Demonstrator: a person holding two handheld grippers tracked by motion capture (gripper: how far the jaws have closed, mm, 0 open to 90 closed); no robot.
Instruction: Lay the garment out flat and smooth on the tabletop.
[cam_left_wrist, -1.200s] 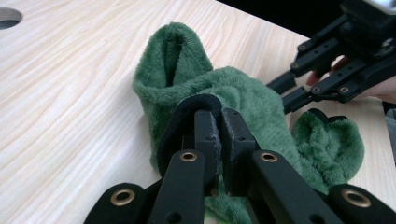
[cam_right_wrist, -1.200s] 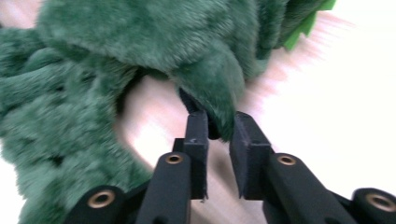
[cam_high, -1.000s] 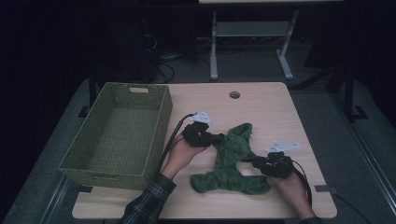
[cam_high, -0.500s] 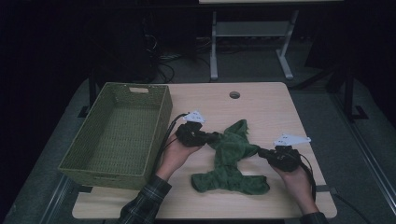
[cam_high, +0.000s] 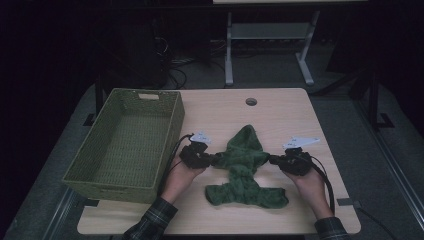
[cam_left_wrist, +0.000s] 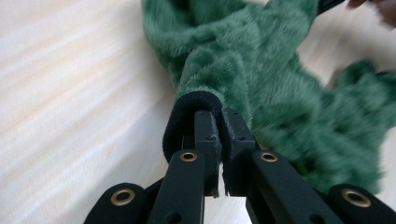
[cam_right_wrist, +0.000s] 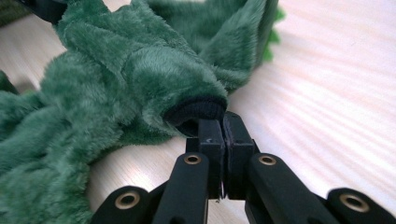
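A green fuzzy garment (cam_high: 244, 162) lies spread on the wooden table (cam_high: 280, 115), hood end pointing away from the person. My left gripper (cam_high: 214, 160) is shut on the black cuff (cam_left_wrist: 187, 107) of one sleeve; the left gripper view shows the cuff wrapped over the closed jaws of the left gripper (cam_left_wrist: 219, 121), with the green garment (cam_left_wrist: 261, 60) behind. My right gripper (cam_high: 274, 160) is shut on the other sleeve's black cuff (cam_right_wrist: 198, 108), pinched at the tips of the right gripper (cam_right_wrist: 222, 123) with the garment (cam_right_wrist: 130, 70) bunched beyond. The two sleeves stretch sideways between the hands.
A green woven basket (cam_high: 172, 125), nothing in it, stands at the table's left side, close to the left hand. A round cable hole (cam_high: 251, 101) sits near the far edge. Bare tabletop lies right of and beyond the garment. A cable (cam_high: 327, 180) trails from the right gripper.
The left hand has shifted left and nearer, the right hand a little farther away. The sleeves have been drawn out to the sides, so the garment lies straighter and more spread.
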